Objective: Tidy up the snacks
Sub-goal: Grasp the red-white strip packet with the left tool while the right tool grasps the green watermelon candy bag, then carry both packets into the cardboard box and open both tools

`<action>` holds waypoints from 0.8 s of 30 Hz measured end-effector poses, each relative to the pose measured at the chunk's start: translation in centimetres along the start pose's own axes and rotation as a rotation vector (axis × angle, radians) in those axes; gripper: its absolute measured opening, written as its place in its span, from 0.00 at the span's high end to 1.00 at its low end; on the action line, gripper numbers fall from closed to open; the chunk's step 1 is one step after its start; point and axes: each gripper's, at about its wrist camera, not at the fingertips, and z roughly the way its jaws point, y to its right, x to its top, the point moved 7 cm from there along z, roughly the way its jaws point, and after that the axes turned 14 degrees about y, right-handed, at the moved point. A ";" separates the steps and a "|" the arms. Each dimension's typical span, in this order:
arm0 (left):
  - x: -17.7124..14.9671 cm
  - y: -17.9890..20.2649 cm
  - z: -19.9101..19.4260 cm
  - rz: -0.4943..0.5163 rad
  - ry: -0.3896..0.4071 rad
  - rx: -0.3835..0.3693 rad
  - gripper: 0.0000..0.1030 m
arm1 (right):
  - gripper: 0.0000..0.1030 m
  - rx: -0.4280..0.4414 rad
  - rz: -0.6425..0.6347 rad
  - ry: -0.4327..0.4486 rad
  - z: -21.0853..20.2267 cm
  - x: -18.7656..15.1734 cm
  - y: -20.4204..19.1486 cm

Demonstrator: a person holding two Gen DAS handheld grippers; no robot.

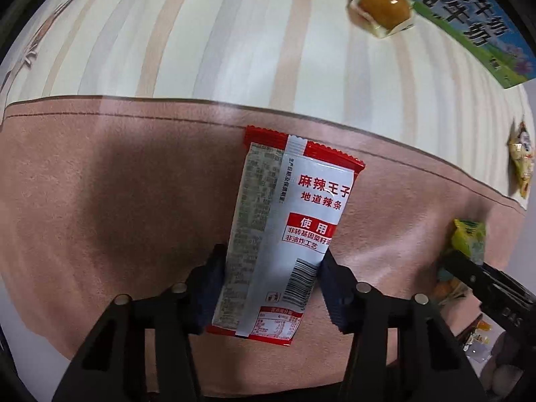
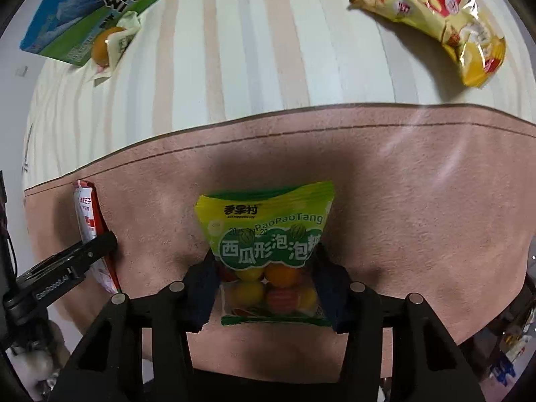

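— Striped cream cloth point(image 1: 207, 33) is seen toward twelve o'clock, with a pinkish suede-like mat point(image 1: 100, 201) laid nearer; both held packets hang over the mat. What is gripped, and why that way?

— A red-and-white spicy-strip packet point(image 1: 284, 231) is pinched by the left gripper point(image 1: 271, 288), its pads pressed against the packet's long edges near the lower half, so the sealed top points to twelve o'clock. A green watermelon bubble-gum bag point(image 2: 268, 254) is clamped likewise by the right gripper point(image 2: 264, 288), low on its sides across the clear window. Held so, each pack is judged ready to be laid flat side by side.

— And the other snacks?

— A wrapped egg-yolk pastry point(image 1: 382, 6) is found at one o'clock in the left view, touching a blue-green milk carton point(image 1: 469, 16). A yellow panda chip bag point(image 2: 435, 20) is lying at one o'clock in the right view.

— What cannot be made out?

— The carton is cut off by the frame edge. Whether the packets touch the mat cannot be told. Clutter at four o'clock in both views is too blurred to be named.
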 end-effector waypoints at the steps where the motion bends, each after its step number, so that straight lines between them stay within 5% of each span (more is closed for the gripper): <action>1: 0.0 0.3 -0.4 -0.008 0.002 -0.014 0.53 | 0.49 0.000 -0.009 0.009 -0.3 -0.1 -0.1; 7: 2.1 3.3 -4.9 -0.024 0.046 -0.123 0.54 | 0.49 0.082 0.004 0.051 -3.8 0.0 -0.8; 11: 6.5 7.3 -10.3 -0.012 0.133 -0.254 0.54 | 0.50 0.159 0.007 0.124 -8.4 4.1 -3.2; 17: 17.1 11.9 -17.0 0.041 0.250 -0.411 0.53 | 0.50 0.241 0.002 0.288 -16.6 12.8 -3.2; 20: 22.2 12.4 -19.0 0.077 0.299 -0.410 0.53 | 0.50 0.244 -0.003 0.373 -19.5 18.6 -2.8; 24: 27.3 13.2 -17.2 0.079 0.290 -0.373 0.53 | 0.50 0.195 -0.028 0.430 -19.9 26.6 -3.4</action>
